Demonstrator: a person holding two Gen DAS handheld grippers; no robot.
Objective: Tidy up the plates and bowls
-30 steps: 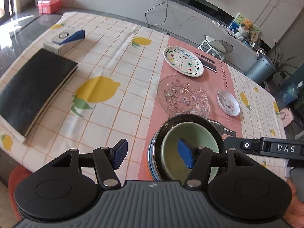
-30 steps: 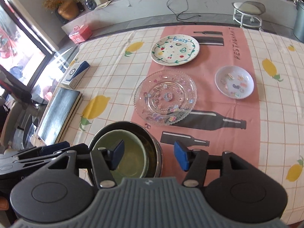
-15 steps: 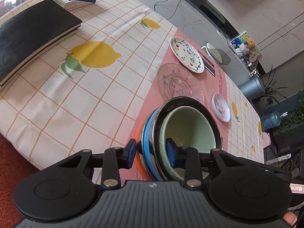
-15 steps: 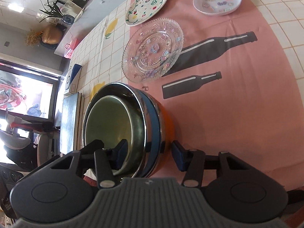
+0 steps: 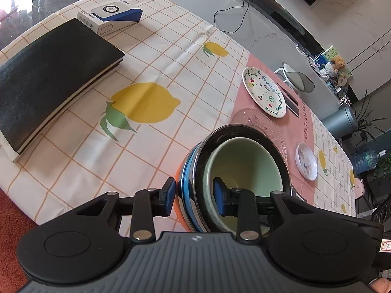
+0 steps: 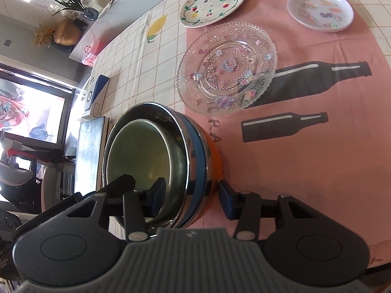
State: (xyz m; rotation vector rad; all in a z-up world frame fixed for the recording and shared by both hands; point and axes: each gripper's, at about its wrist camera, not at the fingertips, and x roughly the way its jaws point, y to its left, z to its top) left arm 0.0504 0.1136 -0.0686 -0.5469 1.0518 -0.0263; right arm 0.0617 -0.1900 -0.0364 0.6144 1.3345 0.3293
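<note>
we see one nested stack of bowls (image 5: 244, 168), four by our count: green innermost, then steel, blue, orange. left tongs (image 5: 194, 194) clamp its near wall, one pad outside, one inside. right tongs (image 6: 190, 196) straddle the opposite wall the same way, though the outer pad looks just off the orange. beyond the tongs on the desk (image 5: 156, 56): three plates, one glass plate (image 6: 227, 68), one fruity plate (image 6: 213, 1), one small white dish (image 6: 320, 9).
</note>
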